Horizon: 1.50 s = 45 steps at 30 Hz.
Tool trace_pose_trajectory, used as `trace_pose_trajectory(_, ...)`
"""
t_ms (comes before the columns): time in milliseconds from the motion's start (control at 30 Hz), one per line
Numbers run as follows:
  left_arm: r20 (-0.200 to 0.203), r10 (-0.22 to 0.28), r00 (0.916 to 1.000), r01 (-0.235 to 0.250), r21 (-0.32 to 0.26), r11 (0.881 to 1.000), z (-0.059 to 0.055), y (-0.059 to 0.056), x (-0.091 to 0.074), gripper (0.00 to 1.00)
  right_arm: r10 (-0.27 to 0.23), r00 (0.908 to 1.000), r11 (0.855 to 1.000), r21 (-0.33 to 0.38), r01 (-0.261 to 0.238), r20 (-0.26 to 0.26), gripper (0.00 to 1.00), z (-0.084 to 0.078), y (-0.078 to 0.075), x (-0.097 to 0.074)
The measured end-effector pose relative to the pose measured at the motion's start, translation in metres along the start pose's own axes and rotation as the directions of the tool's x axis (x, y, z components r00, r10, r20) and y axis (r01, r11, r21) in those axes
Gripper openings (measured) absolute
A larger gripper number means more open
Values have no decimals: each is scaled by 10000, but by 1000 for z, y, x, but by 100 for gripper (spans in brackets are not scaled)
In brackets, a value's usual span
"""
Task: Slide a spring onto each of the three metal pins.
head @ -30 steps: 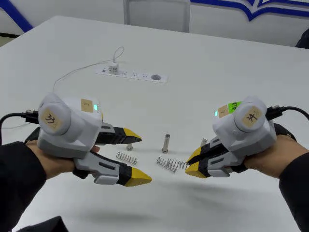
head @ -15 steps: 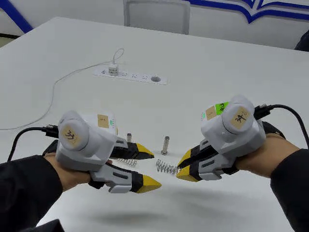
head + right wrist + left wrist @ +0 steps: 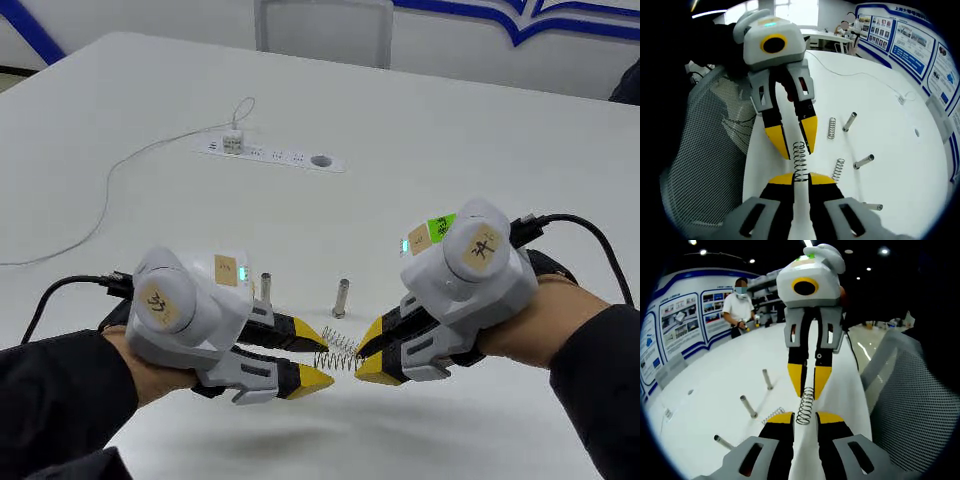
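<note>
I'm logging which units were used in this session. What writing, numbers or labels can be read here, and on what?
"37", it seems, handwritten: round sticker on the left gripper.
Handwritten mark, unclear: other round sticker, on the right gripper.
Small tan labels and green label: too small to read.
Wall posters and power strip markings: blurred.

A spring (image 3: 340, 349) is spanned between the left gripper (image 3: 316, 358) and the right gripper (image 3: 364, 360), over the surface (image 3: 450, 150). Behind them a left pin (image 3: 265, 287) and a middle pin (image 3: 341, 298) are stood, a power strip (image 3: 275, 155) farther back.
</note>
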<state>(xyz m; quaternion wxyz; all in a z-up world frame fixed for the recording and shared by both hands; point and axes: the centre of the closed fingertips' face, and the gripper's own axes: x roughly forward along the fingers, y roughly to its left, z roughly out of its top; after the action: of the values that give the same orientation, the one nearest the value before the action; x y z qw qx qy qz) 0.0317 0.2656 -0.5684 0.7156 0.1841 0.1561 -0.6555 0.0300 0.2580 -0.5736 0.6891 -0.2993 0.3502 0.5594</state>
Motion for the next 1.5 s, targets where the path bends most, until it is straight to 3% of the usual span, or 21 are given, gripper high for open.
trace_pose_trajectory(333, -63, -28, 10000, 30, 227, 9997, -3, -2, 2, 12, 57, 10000, 10000, -18, -58, -61, 11, 4, 4, -5)
trace_pose_trajectory(633, -119, -51, 9999, 54, 241, 9997, -5, -4, 4, 11, -58, 9990, 9998, -177, 65, 433, 11, 28, 7, -15)
trace_pose_trajectory(1067, -12, -92, 10000, 92, 265, 9996, -2, -6, 6, 11, -49, 9976, 9979, -645, 93, 684, 11, 48, 12, -15)
trace_pose_trajectory(1267, -73, -110, 9999, 111, 271, 9996, -4, -8, 6, 11, 31, 9983, 9977, -677, 9, 585, 12, 49, 14, -13)
trace_pose_trajectory(1367, -83, -93, 9999, 95, 222, 9997, -5, -7, 6, 11, 208, 9986, 9988, -444, -187, 482, 19, 46, 16, -10)
trace_pose_trajectory(1500, -66, -64, 10000, 65, 222, 9997, -4, -6, 6, 11, 148, 9997, 9986, -511, -139, 178, 19, 41, 15, -7)
